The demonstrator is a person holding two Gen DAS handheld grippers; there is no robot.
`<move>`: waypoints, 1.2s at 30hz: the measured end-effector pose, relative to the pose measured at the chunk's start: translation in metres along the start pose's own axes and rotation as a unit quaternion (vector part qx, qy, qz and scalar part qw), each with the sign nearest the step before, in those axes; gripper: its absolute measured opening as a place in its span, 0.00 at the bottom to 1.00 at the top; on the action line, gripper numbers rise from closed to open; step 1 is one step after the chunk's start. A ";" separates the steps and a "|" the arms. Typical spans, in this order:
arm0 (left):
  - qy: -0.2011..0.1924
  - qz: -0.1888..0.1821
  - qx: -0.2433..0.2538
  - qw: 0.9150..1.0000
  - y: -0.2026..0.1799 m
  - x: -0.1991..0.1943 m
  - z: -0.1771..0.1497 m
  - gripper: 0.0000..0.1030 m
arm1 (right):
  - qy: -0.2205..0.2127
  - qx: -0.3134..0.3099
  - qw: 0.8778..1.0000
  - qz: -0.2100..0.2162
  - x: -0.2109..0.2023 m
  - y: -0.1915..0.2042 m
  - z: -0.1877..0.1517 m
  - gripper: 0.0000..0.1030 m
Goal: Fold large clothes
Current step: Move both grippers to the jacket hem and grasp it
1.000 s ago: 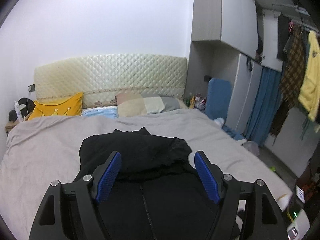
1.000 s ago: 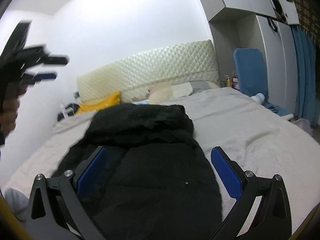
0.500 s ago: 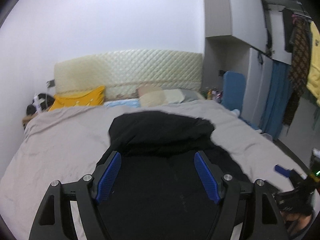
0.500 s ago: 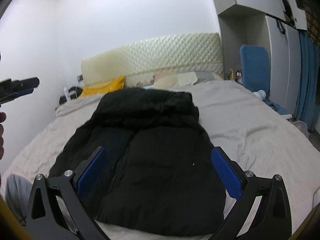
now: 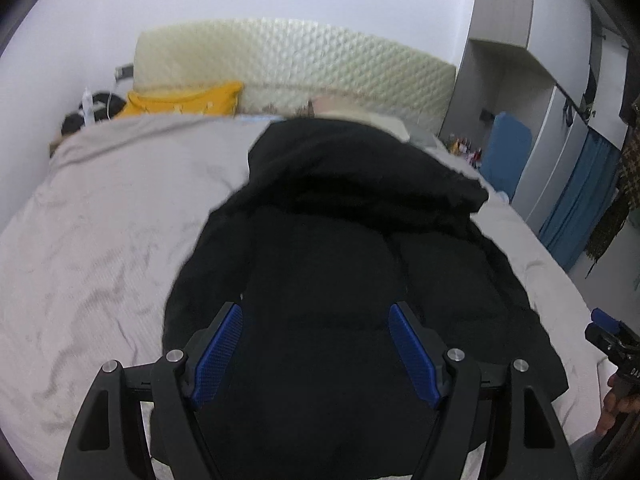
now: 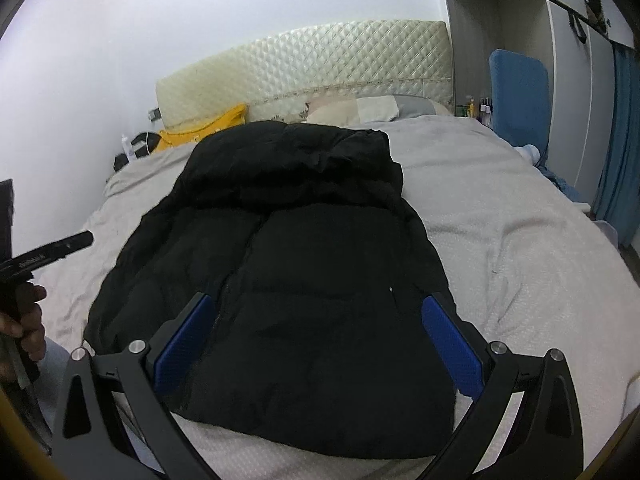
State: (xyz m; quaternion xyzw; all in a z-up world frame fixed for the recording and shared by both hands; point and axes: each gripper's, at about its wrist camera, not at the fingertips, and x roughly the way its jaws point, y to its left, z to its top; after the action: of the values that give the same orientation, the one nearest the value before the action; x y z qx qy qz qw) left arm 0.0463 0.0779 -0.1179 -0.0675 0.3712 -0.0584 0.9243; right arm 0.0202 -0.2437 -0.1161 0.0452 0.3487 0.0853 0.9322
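Note:
A large black puffer jacket (image 5: 340,248) lies flat on the grey bed (image 5: 100,220), hood toward the headboard; it also shows in the right wrist view (image 6: 300,264). My left gripper (image 5: 316,312) is open and empty, hovering over the jacket's lower half. My right gripper (image 6: 320,304) is open and empty above the jacket's hem, toward its right side. The right gripper shows at the left view's right edge (image 5: 612,340); the left gripper shows at the right view's left edge (image 6: 44,254).
A quilted cream headboard (image 6: 320,60), a yellow pillow (image 5: 184,100) and patterned pillows (image 6: 372,108) lie at the bed's far end. A blue chair (image 6: 518,92), wardrobe and blue curtain (image 5: 576,200) stand on the right. Grey bed sheet (image 6: 520,240) surrounds the jacket.
Both grippers have dropped lower and closer over the jacket. The left view has swung left, so the jacket fills more of the frame. Both stay open.

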 end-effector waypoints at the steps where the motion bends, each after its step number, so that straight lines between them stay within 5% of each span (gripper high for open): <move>1: 0.005 0.001 0.001 1.000 0.001 0.004 -0.002 0.73 | 0.010 -0.001 1.000 -0.003 0.002 -0.001 -0.001 1.00; 13: 0.103 0.020 -0.011 0.994 0.013 0.056 -0.025 0.73 | 0.163 0.084 0.983 -0.006 0.066 -0.053 -0.014 0.99; 19: 0.127 0.022 -0.023 0.991 0.017 0.065 -0.032 0.73 | 0.236 0.160 0.958 -0.040 0.110 -0.094 -0.038 0.99; 24: 0.137 0.022 -0.027 0.990 0.021 0.069 -0.033 0.73 | 0.270 0.265 0.925 0.027 0.126 -0.112 -0.063 0.99; 28: 0.148 0.020 -0.029 0.988 0.024 0.074 -0.036 0.73 | 0.257 0.232 0.937 0.053 0.120 -0.095 -0.059 0.93; 33: 0.159 0.012 -0.035 0.987 0.026 0.080 -0.037 0.73 | 0.209 0.190 0.954 0.100 0.101 -0.070 -0.042 0.61; 36: 0.172 0.002 -0.053 0.984 0.033 0.085 -0.038 0.73 | 0.176 0.174 0.959 0.139 0.091 -0.062 -0.031 0.53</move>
State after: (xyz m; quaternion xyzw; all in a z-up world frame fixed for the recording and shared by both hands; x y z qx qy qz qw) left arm 0.0826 0.0938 -0.2084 -0.1045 0.5272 -0.0472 0.8419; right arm 0.0752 -0.2862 -0.2069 0.2386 0.5067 0.1589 0.8130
